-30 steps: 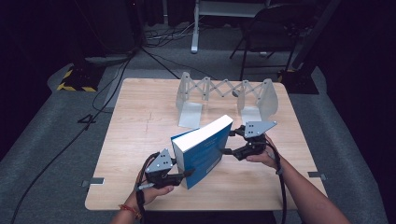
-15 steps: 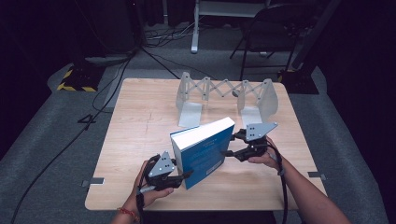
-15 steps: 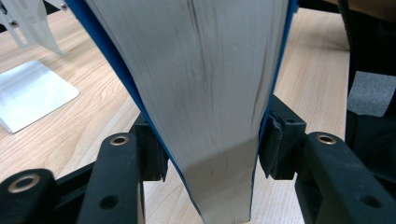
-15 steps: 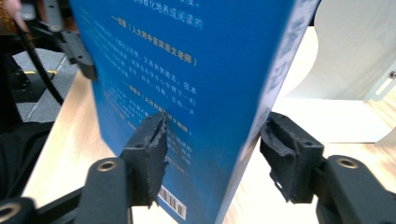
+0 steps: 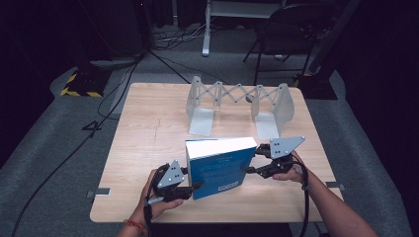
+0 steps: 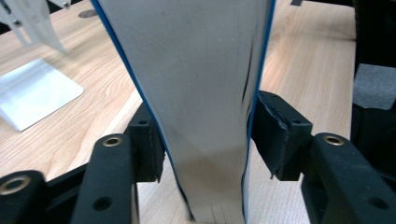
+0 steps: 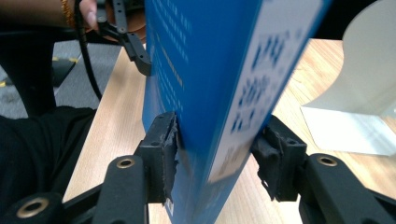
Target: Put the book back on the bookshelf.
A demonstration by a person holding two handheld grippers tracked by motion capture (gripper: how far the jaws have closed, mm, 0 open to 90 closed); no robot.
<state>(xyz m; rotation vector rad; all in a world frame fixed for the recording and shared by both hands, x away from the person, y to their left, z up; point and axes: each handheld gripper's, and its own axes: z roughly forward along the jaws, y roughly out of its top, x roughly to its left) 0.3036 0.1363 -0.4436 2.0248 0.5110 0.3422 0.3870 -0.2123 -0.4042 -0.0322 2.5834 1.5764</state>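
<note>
A thick blue book [image 5: 217, 168] stands upright on the wooden table [image 5: 148, 138], its cover facing me and its white page edge on top. My left gripper [image 5: 193, 178] holds its lower left end. In the left gripper view both pads touch the covers on either side of the page block [image 6: 201, 93], and those jaws have just been opening. My right gripper [image 5: 250, 160] is at the book's right end. Its jaws have just been closing, and both pads now sit against the book [image 7: 201, 70] near the spine.
A white expanding book rack [image 5: 237, 98] with two flat base plates stands behind the book at the back of the table. One plate [image 6: 37, 93] lies to the left in the left gripper view. Dark floor, cables and chair legs surround the table.
The book has swung from a slanted lean to stand squarely with its cover towards me. The right gripper has closed in on its right end. The left hand stays put.
</note>
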